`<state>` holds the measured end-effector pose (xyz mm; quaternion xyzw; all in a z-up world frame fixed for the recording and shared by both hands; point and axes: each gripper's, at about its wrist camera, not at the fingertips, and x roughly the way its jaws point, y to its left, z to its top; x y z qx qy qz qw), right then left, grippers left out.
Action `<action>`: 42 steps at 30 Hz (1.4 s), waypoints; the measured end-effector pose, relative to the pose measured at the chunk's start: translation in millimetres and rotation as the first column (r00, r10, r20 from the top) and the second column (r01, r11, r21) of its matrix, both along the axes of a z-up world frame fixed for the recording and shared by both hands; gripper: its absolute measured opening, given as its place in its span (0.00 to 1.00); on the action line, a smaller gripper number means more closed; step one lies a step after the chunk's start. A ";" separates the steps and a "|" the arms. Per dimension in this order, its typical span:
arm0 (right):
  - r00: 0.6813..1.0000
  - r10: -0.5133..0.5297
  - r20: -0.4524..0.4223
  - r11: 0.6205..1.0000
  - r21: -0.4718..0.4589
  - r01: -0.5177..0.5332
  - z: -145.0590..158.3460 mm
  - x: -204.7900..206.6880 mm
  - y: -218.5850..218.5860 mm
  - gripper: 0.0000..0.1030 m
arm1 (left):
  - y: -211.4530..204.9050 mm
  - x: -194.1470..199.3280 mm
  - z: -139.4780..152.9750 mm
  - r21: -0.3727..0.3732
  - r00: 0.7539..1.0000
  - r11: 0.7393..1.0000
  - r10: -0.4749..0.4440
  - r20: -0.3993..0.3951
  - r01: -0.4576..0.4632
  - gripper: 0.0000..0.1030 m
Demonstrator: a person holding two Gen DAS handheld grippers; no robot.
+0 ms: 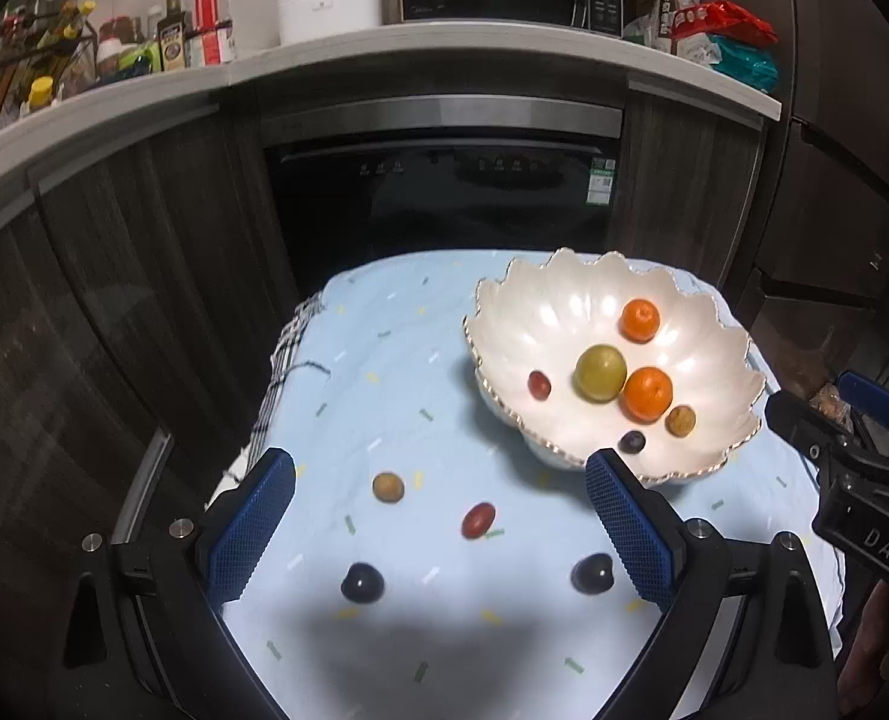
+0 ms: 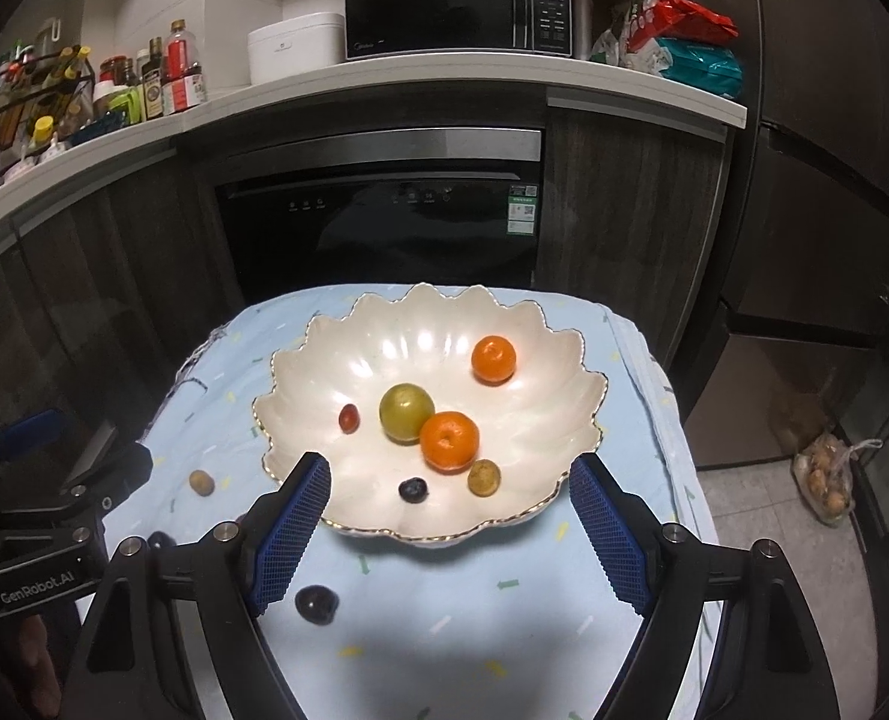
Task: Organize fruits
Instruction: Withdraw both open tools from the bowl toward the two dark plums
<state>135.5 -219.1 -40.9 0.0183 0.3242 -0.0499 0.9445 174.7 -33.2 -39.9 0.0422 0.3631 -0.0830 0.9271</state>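
Home kitchen. Pale countertop [image 2: 384, 90] w/ black microwave [image 2: 456, 3], white rice cooker [image 2: 294, 51], rack of sauce & oil bottles [image 2: 42, 96], snack bags [image 2: 678, 42] at the right end. Built-in dishwasher [image 2: 378, 228] below, btwn dark wood-grain cabinets [image 2: 630, 222]. Dark fridge [image 2: 834, 120] at far right, tile floor beside it. Small table under light blue cloth [image 2: 504, 600] in front.

You're facing a built-in dishwasher [image 2: 384, 228]: white countertop [image 2: 444, 84] above it, microwave [image 2: 456, 3] on top, fridge [image 2: 834, 150] right, tiled floor [image 2: 762, 540] below-right.
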 end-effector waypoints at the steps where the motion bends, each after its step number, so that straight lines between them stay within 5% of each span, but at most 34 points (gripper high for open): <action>1: 1.000 0.002 0.000 1.000 -0.003 -0.002 -0.7 -0.2 1.2 0.81 | 1.8 -1.4 -2.5 0.000 1.000 1.000 0.003 -0.004 -0.003 0.96; 42: 0.994 0.094 -0.056 0.994 -0.056 -0.097 -77.1 -2.5 65.9 0.80 | 48.5 -10.7 -89.3 0.062 0.999 0.997 0.041 -0.003 -0.040 0.90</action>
